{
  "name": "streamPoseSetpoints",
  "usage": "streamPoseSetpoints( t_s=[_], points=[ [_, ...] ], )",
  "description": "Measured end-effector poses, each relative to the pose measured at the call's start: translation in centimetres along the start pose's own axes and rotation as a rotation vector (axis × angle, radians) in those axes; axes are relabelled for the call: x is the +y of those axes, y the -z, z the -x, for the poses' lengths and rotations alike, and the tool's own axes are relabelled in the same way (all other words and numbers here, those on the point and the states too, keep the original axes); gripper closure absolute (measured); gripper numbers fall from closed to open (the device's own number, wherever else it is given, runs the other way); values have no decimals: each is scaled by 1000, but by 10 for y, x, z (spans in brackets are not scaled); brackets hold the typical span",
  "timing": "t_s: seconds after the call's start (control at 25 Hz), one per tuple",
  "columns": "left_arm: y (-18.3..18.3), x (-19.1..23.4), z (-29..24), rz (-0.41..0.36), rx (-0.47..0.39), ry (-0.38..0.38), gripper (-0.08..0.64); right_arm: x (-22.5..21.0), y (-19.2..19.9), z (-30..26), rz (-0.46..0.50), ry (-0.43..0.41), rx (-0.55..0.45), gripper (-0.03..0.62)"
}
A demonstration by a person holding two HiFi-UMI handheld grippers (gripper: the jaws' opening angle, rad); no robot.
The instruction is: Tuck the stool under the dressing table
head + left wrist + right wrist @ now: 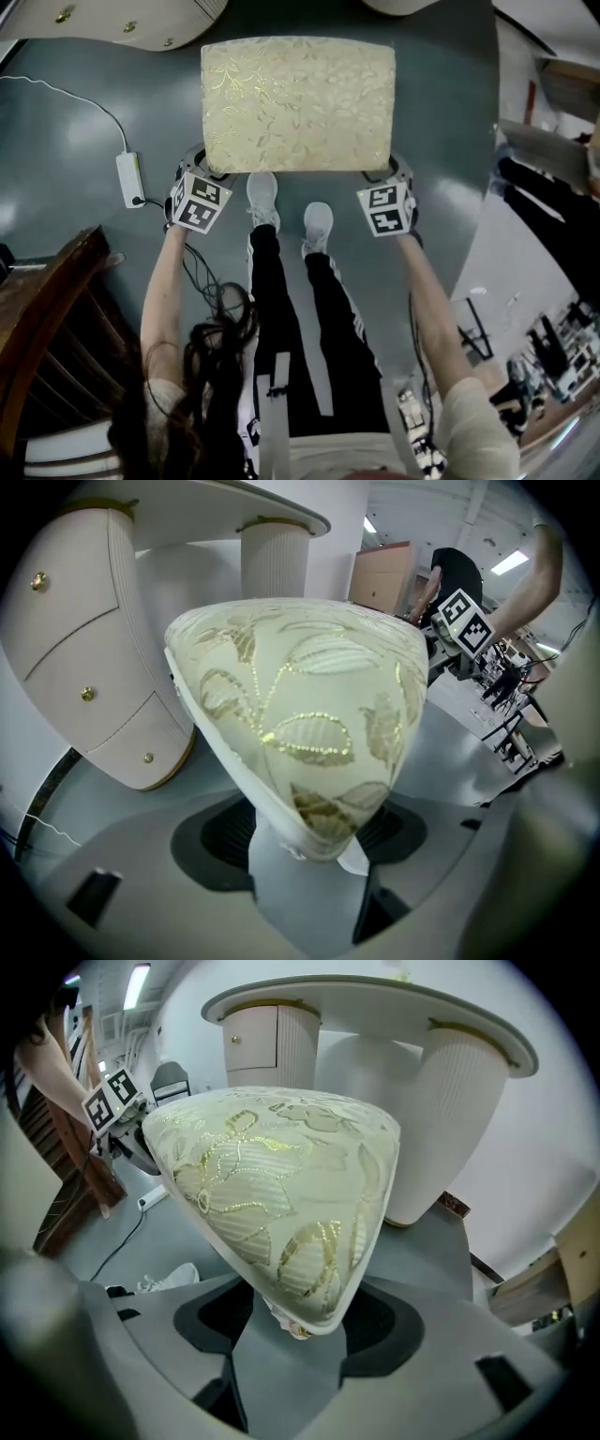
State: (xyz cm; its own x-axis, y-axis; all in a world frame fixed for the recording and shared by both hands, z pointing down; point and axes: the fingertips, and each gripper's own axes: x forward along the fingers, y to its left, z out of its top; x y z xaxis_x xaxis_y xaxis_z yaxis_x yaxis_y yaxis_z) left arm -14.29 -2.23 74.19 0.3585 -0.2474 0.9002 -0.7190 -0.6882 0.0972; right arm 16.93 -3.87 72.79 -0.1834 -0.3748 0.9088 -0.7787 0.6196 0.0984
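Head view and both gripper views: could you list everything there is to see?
stool: one, cream cushion with gold leaf pattern, middle of the floor
dressing table: one, white with gold knobs, just beyond the stool
power strip: one, white with cable, floor at left
wooden furniture: one, dark brown, lower left
floor: grey
shoes: two, white, behind the stool
left gripper: one, marker cube, closed on the stool's near-left corner
right gripper: one, marker cube, closed on the near-right corner
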Motion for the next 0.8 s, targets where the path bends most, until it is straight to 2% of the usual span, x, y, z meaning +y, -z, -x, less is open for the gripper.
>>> streamPoseSetpoints(
  t_s=[0.36,0.8],
  points=[
    [-3,6,0,-32,-10,9,247,2,1,1,-28,44,-3,318],
    [-2,4,-5,-8,-42,-13,249,-2,-1,-1,-25,74,-9,321]
  ],
)
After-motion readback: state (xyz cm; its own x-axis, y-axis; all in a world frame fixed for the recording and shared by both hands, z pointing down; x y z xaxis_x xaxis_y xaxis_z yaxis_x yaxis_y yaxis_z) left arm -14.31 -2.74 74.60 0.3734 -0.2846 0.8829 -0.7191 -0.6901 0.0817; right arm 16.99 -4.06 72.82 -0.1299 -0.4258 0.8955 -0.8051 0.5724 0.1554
